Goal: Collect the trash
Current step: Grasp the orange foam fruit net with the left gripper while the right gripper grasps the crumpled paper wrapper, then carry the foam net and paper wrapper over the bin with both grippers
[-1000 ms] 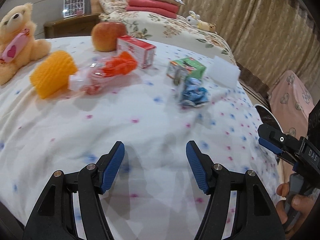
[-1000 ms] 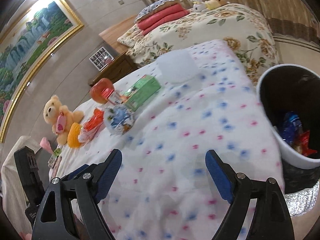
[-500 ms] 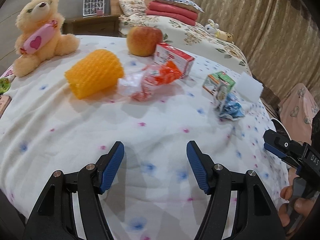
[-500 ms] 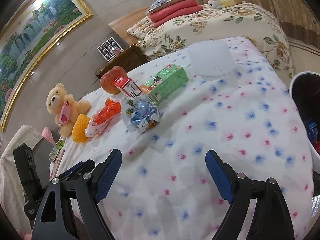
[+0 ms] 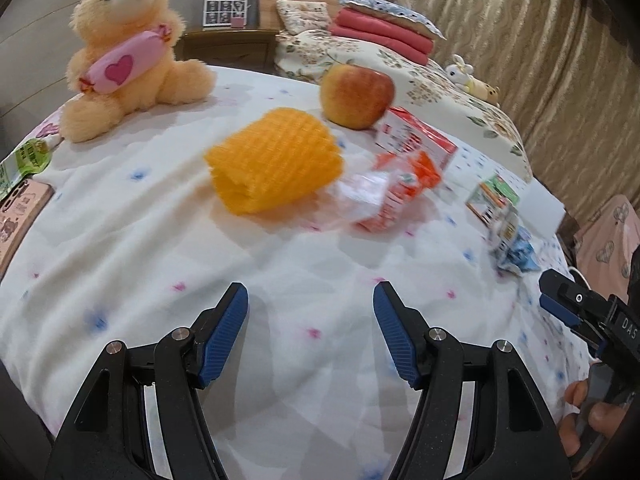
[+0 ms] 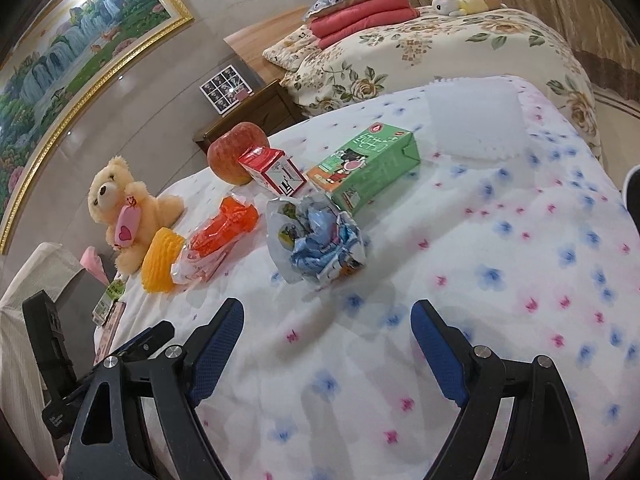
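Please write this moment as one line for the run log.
stage: approach | left claw: open, empty, facing orange foam net | right claw: open, empty, facing blue wrapper | trash on bed: uncollected

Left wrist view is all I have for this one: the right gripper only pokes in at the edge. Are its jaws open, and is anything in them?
Observer: The right gripper is open with nothing between its fingers, only bedspread beyond them.
Operator: What lies ahead of it?
Observer: The crumpled blue wrapper, with the green carton just behind it; I cannot tell whether they touch.
Operator: Anything on the wall that I miss?
Observer: A gold-framed landscape painting, at the upper left of the right wrist view.
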`<state>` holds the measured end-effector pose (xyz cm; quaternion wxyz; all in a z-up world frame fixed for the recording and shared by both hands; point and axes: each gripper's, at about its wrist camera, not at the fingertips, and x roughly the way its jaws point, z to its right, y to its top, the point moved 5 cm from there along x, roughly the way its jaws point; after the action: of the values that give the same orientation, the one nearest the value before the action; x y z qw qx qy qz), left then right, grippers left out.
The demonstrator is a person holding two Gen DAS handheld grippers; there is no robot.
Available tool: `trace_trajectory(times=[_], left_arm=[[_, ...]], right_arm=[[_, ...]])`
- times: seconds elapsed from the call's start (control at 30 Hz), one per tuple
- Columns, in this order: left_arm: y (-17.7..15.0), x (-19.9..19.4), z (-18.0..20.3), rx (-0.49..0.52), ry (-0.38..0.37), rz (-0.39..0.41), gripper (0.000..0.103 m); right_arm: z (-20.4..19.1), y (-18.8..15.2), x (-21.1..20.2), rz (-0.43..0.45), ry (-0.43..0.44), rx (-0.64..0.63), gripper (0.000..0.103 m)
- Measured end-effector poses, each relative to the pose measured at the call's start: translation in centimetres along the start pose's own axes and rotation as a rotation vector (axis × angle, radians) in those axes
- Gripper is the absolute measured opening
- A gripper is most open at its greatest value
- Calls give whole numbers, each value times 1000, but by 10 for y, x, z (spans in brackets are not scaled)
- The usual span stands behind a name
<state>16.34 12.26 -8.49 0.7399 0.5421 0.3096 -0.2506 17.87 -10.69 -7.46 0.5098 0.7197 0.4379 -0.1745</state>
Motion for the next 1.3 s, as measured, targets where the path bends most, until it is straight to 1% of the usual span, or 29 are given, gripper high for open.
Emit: trace_trajectory(times=[0.27, 0.47, 0.6, 0.63, 0.67, 0.7, 0.73, 0.77, 0.8, 0.87, 0.9, 0.93, 1.03, 1.3], left_arm=[[22, 9, -22, -24, 26, 20, 66], [39, 19, -29, -40, 6, 16, 66], [48, 25, -28, -34, 11, 19, 66], [49, 26, -27, -34, 7, 20, 63], [49, 26, -27, -32, 4, 22, 51], [49, 27, -26, -27, 1, 19, 44], [48, 29, -25, -21, -4, 8, 30], [47, 30, -24, -16, -4, 3, 24], [46, 29, -23, -11, -3, 9, 21], [47, 25, -22, -4, -10, 26, 14], [47, 23, -22, -3, -9, 32, 13], [46, 21, -23, -4, -8, 38, 12], [42, 14, -23, -4, -4, 47, 11], [30, -13, -14, 1, -14, 83, 10]], right_arm=[[-10, 11, 22, -13, -34, -14, 87], [-9, 18, 32, -15, -60, -8, 87], [-11, 23, 38, -13, -70, -14, 87], [-11, 23, 39, -14, -74, -18, 87], [-12, 24, 41, -15, -80, -23, 86], [-13, 24, 42, -14, -82, -28, 85], [-13, 24, 42, -13, -84, -32, 83], [-14, 24, 42, -10, -89, -38, 74], [-14, 24, 43, -12, -91, -43, 61], [-14, 23, 43, -17, -92, -46, 49], [-14, 22, 42, -13, -85, -48, 40], [-13, 22, 40, -11, -81, -49, 36], [-14, 22, 35, -5, -65, -48, 32], [-8, 15, 13, 17, -29, -34, 30]])
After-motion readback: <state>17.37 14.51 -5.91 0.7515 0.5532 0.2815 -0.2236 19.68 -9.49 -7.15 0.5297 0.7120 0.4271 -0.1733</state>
